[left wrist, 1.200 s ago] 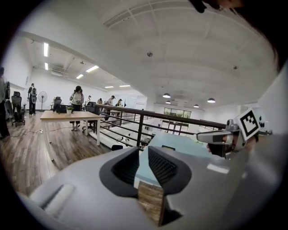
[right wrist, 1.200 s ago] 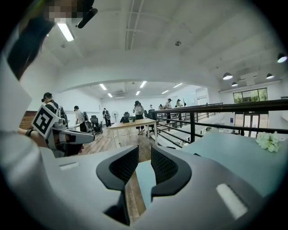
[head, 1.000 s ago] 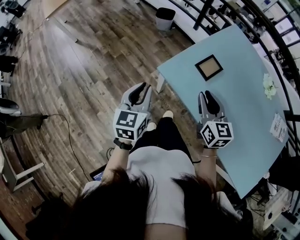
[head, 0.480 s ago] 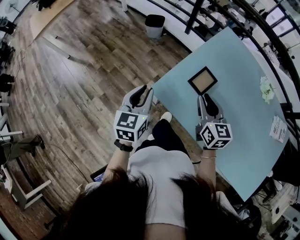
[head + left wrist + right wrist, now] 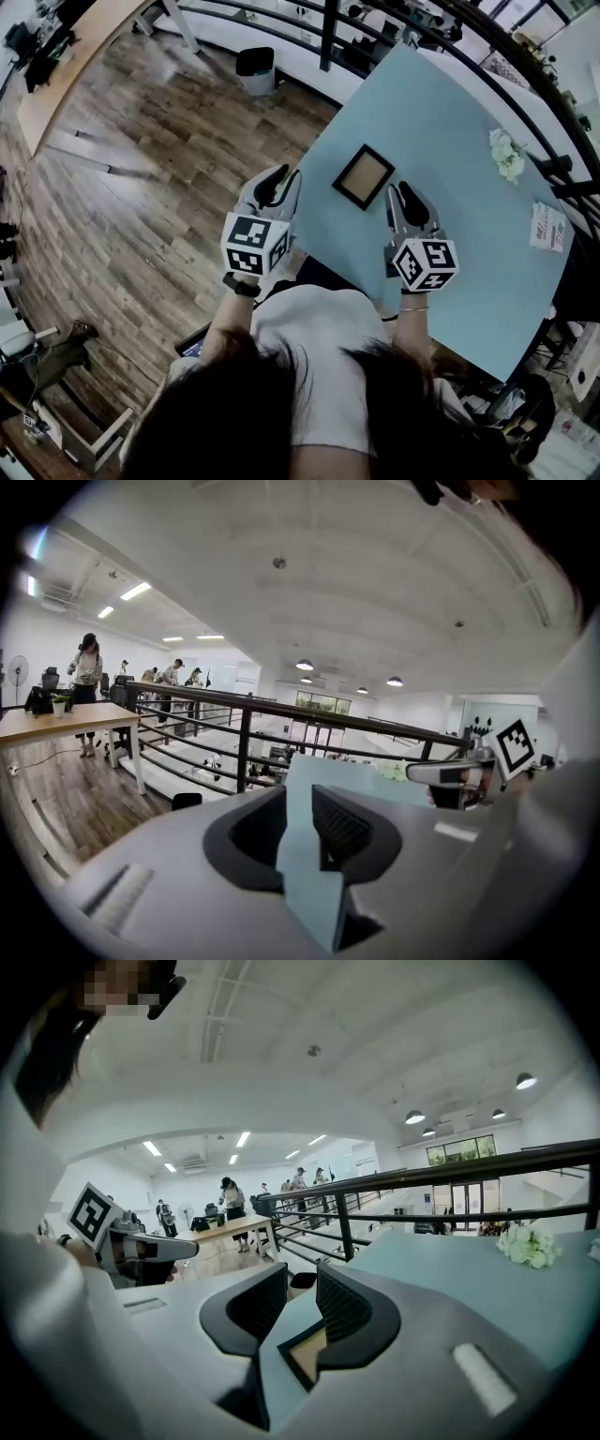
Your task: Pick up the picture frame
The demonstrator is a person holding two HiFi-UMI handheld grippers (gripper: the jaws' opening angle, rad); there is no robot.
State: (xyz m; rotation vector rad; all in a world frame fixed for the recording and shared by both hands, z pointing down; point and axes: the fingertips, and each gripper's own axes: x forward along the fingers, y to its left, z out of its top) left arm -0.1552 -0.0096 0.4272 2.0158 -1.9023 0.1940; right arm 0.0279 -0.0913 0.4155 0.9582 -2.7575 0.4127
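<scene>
Reach step, nothing grabbed yet. The picture frame (image 5: 364, 176) lies flat on the light blue table (image 5: 450, 112), near its left edge, dark border around a tan middle, all sides free. The left gripper (image 5: 274, 185) hovers at the table's left edge, beside the frame on that side. The right gripper (image 5: 405, 202) hovers over the table just to the frame's right, so the frame sits between the two and slightly ahead of them. In the left gripper view its jaws (image 5: 300, 803) stand apart with only bare tabletop in the gap. In the right gripper view the jaws (image 5: 302, 1302) are also apart, and a corner of the frame (image 5: 305, 1354) shows through the gap lower down, not touching either pad. Both grippers are empty and neither is in contact with the frame. White flowers (image 5: 507, 155) and a printed card (image 5: 545, 227) sit well apart at the far right of the table, out of the way, and a bin (image 5: 254, 70) stands on the floor beyond. My read is that the right gripper is better lined up. The next move calls for tipping it down and setting the parted jaws astride one border strip of the frame, one pad inside and one outside, then closing. The frame is flat and thin, so a shallow bite may slip, or the frame may slide before it lifts.
</scene>
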